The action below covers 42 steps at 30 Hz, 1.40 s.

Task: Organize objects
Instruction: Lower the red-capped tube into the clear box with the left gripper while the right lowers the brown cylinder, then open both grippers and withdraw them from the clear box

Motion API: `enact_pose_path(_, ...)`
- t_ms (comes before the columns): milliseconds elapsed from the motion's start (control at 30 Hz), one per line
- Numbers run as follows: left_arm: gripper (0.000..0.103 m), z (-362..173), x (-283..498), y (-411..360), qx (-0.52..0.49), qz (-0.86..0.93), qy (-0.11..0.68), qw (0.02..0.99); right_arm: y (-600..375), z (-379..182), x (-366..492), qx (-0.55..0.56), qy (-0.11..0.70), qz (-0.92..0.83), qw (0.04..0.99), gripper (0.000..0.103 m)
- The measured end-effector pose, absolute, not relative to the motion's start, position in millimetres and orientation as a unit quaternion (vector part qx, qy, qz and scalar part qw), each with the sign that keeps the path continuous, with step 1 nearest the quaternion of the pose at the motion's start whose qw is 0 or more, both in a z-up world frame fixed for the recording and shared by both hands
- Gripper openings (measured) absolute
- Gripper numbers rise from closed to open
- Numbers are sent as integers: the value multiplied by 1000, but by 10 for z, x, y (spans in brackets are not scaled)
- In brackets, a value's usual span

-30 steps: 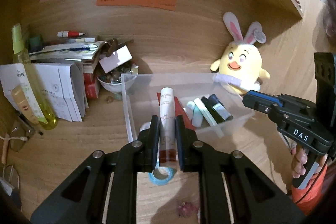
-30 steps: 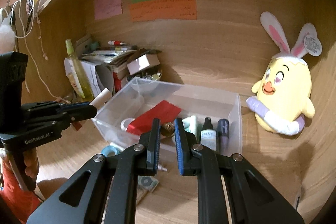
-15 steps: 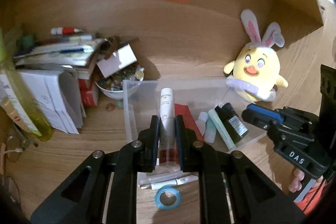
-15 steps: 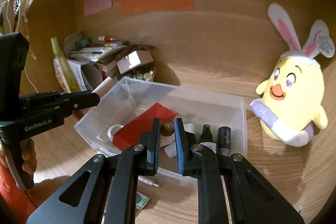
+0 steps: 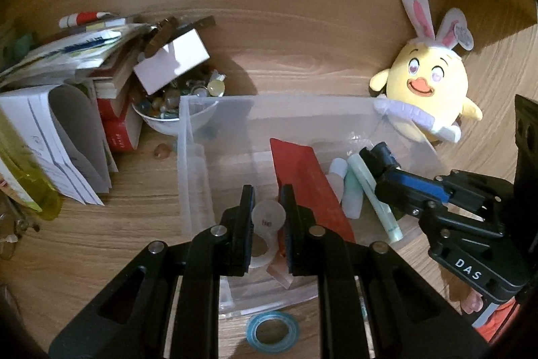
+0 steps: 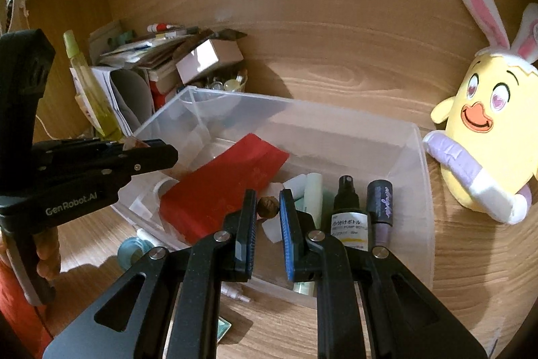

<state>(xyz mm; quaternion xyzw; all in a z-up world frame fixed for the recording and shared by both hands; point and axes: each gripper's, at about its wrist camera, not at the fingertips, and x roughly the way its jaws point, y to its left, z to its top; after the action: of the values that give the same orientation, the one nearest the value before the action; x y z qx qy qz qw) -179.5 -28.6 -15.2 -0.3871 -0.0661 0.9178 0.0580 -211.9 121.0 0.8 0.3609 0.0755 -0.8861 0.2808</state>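
Two grippers over the clear bin (image 5: 215,110), each clamped on something.

Left to right: the left gripper (image 5: 267,217), level a second ago, now tilts steeply into the bin, pinching a white tube (image 5: 268,216) seen cap-end on. The right gripper (image 6: 267,207) has moved closer over the red packet (image 6: 222,187), its narrow gap gripping a small brown nut-like ball (image 6: 268,207).

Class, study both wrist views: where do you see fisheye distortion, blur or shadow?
Left wrist view: the papers at left are smeared, dark corners ring the circular image. Right wrist view: the wood grain bows in curves, the plush chick stretches at the edge, and the right gripper throws a shadow on the desk.
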Motion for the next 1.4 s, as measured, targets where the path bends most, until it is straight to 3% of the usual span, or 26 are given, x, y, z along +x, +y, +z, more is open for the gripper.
enact_pose_path(167,15,-171,-1781,-252,-393,915,-61,66,1171,-53,-2147,367,85,-885,274,12)
enact_pose_path(367,26,-125,-1706,-246,-391,916,-61,69,1164,-58,-2130,358,94,-891,264,12)
enact_pose_path(567,45,-43,-1534,-257,-375,923,-64,64,1136,-46,-2113,351,108,-895,254,16)
enact_pose_path(733,53,-5,-1348,-269,-366,927,-57,59,1156,-26,-2093,343,113,-900,242,36)
enact_pose_path(967,60,35,-1152,-281,-358,931,-51,55,1119,-8,-2016,337,130,-902,237,46)
enact_pose_path(1033,68,59,-1084,-272,-352,934,-43,46,1120,7,-1988,335,132,-903,235,56)
enact_pose_path(1167,71,92,-967,-260,-341,939,-29,42,1139,60,-1910,327,133,-906,233,63)
enact_pose_path(1233,75,87,-922,-267,-340,939,-27,41,1150,76,-1877,327,131,-907,231,73)
enact_pose_path(1400,80,7,-865,-314,-347,937,-28,34,1231,113,-1765,330,118,-907,235,78)
